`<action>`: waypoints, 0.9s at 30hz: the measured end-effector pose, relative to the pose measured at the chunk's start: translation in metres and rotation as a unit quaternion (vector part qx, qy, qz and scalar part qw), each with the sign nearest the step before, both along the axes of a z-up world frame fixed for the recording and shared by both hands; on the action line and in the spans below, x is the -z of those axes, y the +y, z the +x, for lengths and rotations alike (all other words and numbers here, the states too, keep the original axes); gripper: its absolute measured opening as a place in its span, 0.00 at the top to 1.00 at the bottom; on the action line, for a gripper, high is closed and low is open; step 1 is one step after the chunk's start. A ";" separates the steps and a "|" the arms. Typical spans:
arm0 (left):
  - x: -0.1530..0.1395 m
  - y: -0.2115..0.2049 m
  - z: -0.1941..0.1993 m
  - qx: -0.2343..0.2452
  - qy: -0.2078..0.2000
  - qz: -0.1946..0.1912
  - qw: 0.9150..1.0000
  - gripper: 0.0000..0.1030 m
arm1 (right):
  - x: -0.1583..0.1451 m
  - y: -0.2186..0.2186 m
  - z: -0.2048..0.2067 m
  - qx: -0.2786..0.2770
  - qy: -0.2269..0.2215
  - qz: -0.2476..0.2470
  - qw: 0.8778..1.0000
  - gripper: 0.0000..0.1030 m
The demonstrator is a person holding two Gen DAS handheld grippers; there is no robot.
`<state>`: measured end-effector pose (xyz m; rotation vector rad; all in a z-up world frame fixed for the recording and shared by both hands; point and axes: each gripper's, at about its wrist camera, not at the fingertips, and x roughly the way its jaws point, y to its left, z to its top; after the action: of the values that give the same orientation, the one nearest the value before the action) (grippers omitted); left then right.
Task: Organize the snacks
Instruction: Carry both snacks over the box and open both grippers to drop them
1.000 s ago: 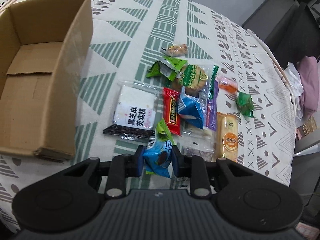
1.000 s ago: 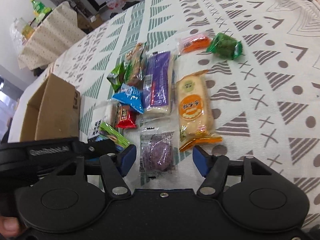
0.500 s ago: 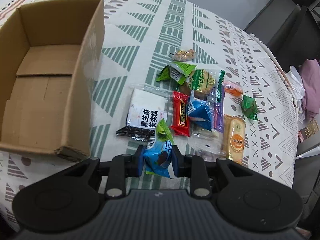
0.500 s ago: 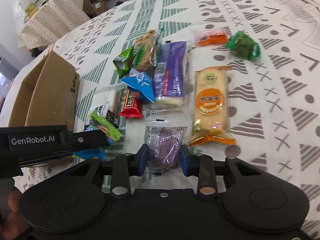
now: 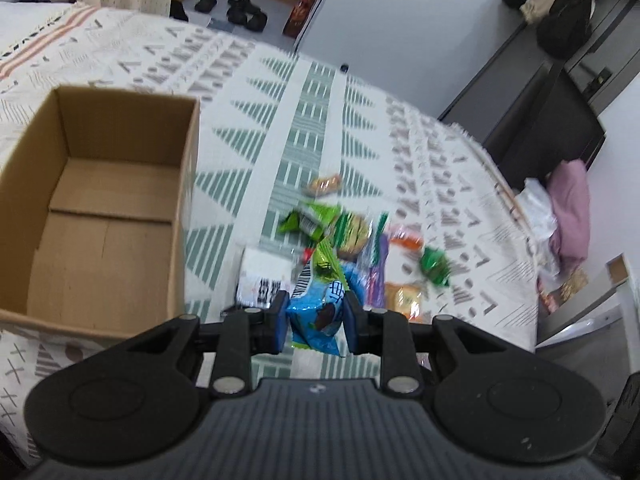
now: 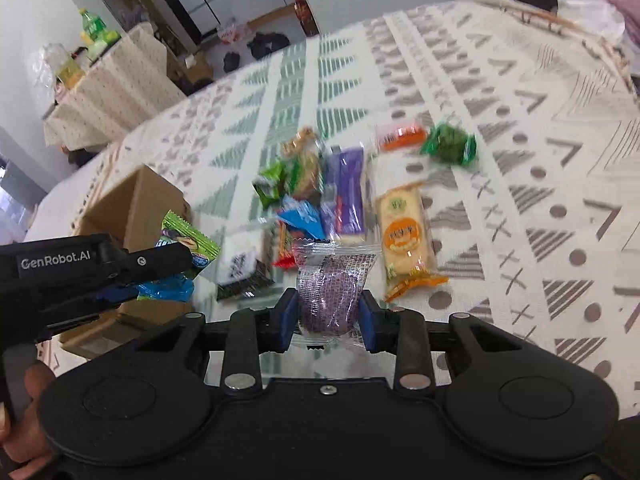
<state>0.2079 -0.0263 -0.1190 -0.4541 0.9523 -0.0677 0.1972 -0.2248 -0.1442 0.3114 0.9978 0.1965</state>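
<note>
The blue snack packet (image 5: 316, 312) is clamped between the fingers of the left gripper (image 5: 315, 322), lifted clear of the worktop (image 5: 312, 92). The purple snack packet (image 6: 329, 296) is clamped likewise in the right gripper (image 6: 329, 322). The transfer step is judged under way: both packets are to be carried to the cardboard box (image 5: 182, 216), at 10 o'clock from the left fingers, and released inside.
</note>
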 end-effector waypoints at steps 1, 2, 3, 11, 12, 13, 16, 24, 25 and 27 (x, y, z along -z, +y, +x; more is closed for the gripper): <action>-0.005 0.002 -0.001 -0.003 -0.006 -0.001 1.000 0.74 | -0.006 0.001 -0.001 0.000 -0.006 -0.001 1.000 0.69; -0.009 0.005 -0.001 -0.007 -0.012 -0.004 1.000 0.74 | -0.011 0.003 -0.002 0.001 -0.012 -0.001 1.000 0.69; -0.012 0.007 -0.001 -0.010 -0.016 -0.007 1.000 0.74 | -0.017 0.005 -0.002 0.001 -0.018 0.000 1.000 0.69; -0.030 0.041 -0.001 -0.047 -0.040 -0.020 0.998 0.74 | -0.051 0.026 0.004 -0.004 -0.059 -0.002 0.998 0.69; -0.031 0.046 0.000 -0.053 -0.041 -0.024 0.997 0.74 | -0.053 0.030 0.005 -0.005 -0.062 -0.002 0.998 0.69; -0.032 0.051 0.001 -0.059 -0.041 -0.028 0.997 0.74 | -0.055 0.034 0.007 -0.006 -0.064 -0.001 0.998 0.69; -0.033 0.068 0.000 -0.076 -0.042 -0.035 0.996 0.74 | -0.061 0.046 0.012 -0.015 -0.068 0.005 0.998 0.69; -0.028 0.114 -0.005 -0.135 -0.034 -0.052 0.989 0.74 | -0.071 0.082 0.022 -0.037 -0.088 0.021 0.995 0.69; -0.028 0.119 -0.005 -0.140 -0.034 -0.054 0.988 0.74 | -0.072 0.087 0.023 -0.041 -0.090 0.024 0.995 0.69; -0.029 0.127 -0.006 -0.153 -0.037 -0.053 0.986 0.74 | -0.074 0.097 0.026 -0.049 -0.091 0.027 0.994 0.69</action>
<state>0.2022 0.1007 -0.0899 -0.6877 0.8002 0.1426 0.2228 -0.1280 -0.0705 0.2889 0.8285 0.3361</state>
